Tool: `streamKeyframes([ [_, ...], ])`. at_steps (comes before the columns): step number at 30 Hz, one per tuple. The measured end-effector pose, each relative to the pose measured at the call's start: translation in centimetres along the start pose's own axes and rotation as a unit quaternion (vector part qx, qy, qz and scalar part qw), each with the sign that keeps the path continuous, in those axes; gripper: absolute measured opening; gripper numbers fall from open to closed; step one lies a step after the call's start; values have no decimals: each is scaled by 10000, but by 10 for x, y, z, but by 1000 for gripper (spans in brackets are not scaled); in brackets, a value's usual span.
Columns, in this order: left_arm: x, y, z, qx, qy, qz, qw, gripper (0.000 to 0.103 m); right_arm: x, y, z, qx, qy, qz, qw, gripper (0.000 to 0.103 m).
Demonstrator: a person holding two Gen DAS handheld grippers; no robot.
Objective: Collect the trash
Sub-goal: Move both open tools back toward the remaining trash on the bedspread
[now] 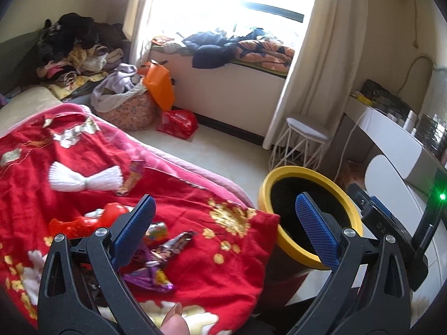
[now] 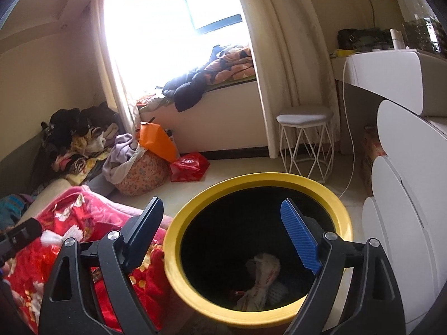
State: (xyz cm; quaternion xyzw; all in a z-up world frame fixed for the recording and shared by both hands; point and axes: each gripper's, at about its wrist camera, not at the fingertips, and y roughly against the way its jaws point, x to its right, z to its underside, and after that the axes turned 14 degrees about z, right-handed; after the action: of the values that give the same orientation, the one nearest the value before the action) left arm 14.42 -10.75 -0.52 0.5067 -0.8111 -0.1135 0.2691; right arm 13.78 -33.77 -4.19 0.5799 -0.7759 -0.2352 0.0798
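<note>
The job looks partly done. In the right wrist view the yellow-rimmed bin fills the lower middle of the frame, and at its dark bottom, toward 6 o'clock, lies a crumpled white wrapper with something small and red just beside it, so some trash has already gone in. The right hand-held gripper hangs over the bin's mouth with its jaws wide apart and nothing between them. A good deal is left on the bed. In the left wrist view the red blanket carries several pieces: a purple snack wrapper at about 7 o'clock from the frame's centre, a brown-and-silver wrapper touching it on its upper side, a small colourful packet farther up toward 9 o'clock, a white tassel-like bundle just beside that packet on its left, and a red crumpled piece near the left finger. Whether the white bundle counts as trash I cannot tell. The left hand-held gripper is also spread open and empty, poised above the blanket's corner between the wrappers and the bin, which stands on the floor close against the bed at 3 o'clock from the wrappers. My reading is that the purple and brown wrappers are the nearest candidates, with the packet and red piece remaining after them.
</note>
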Motion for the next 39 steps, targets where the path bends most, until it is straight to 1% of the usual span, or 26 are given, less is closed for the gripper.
streamKeyframes([
  [10, -25, 20, -2, 161, 182, -195, 9995, 92, -22, 10, 4, 114, 372, -137, 9991, 85],
  [18, -53, 32, -5, 274, 394, -407, 9980, 92, -40, 18, 7, 227, 636, -399, 9969, 89],
  [23, -74, 39, -7, 318, 612, -556, 9961, 92, -54, 27, 10, 322, 859, -628, 9938, 90],
  [31, -103, 52, -9, 437, 794, -820, 9925, 92, -86, 42, 18, 370, 1337, -1028, 9850, 90],
  [35, -120, 56, -7, 469, 946, -946, 9899, 92, -102, 46, 23, 289, 1497, -1288, 9799, 90],
  [39, -138, 58, -4, 493, 1141, -1082, 9863, 92, -127, 51, 32, 190, 1738, -1616, 9712, 90],
])
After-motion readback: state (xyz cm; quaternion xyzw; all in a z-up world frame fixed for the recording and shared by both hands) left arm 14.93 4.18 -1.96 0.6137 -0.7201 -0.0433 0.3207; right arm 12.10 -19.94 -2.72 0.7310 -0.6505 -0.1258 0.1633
